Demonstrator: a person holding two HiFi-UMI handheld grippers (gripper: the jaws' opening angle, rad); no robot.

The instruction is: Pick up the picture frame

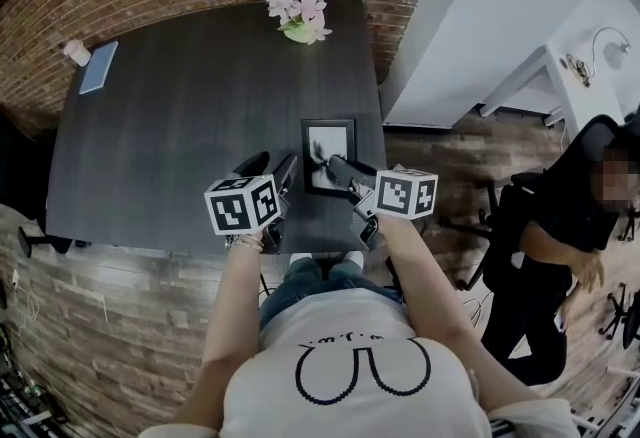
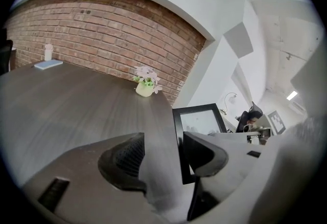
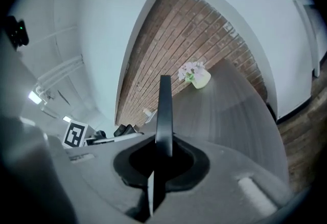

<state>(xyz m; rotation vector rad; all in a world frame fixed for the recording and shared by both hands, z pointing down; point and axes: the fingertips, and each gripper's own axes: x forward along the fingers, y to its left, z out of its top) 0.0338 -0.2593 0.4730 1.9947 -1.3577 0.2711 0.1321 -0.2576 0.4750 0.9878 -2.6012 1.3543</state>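
Note:
The black picture frame [image 1: 328, 141] hangs over the near right part of the dark table [image 1: 180, 126]. My right gripper [image 1: 342, 168] is shut on its near right edge; in the right gripper view the frame [image 3: 164, 110] runs edge-on, thin and black, out from between the jaws of my right gripper [image 3: 162, 152]. My left gripper [image 1: 272, 169] stands open just left of the frame. In the left gripper view the frame [image 2: 199, 118] stands against the right finger [image 2: 207, 154], and only table shows between the jaws of my left gripper [image 2: 163, 141].
A pot of pink flowers [image 1: 298, 11] sits at the table's far edge by the brick wall. A blue notebook [image 1: 98, 66] and a small cup [image 1: 76, 52] lie at the far left corner. A person [image 1: 560, 226] stands beside an office chair to the right.

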